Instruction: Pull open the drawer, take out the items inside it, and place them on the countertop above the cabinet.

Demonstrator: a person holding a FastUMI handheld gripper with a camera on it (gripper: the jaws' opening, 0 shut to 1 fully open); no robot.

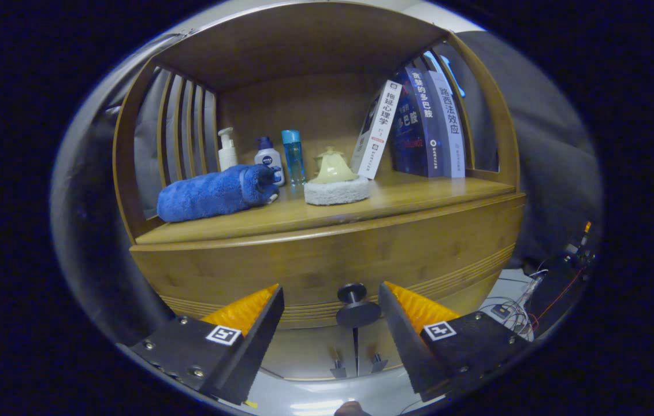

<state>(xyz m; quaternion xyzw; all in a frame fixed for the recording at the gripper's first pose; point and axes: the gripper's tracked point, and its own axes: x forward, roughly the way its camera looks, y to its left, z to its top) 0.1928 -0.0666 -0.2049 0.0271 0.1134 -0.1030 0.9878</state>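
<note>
Wooden cabinet [327,254] is faced, drawer [281,277] seen closed | knob [356,306] is framed between spread fingers, untouched | gripper [330,323] is held released | blue towel [214,192], bottles [269,159], books [419,127] are kept on countertop [419,199]

Tool held open, both fingers level

The tool [331,315] is held level and pointed straight ahead, with its two fingers [246,341] spread wide apart and nothing pressed between them. Both fingers are seen reaching forward at much the same height, their inner faces turned toward each other across an open gap.
</note>
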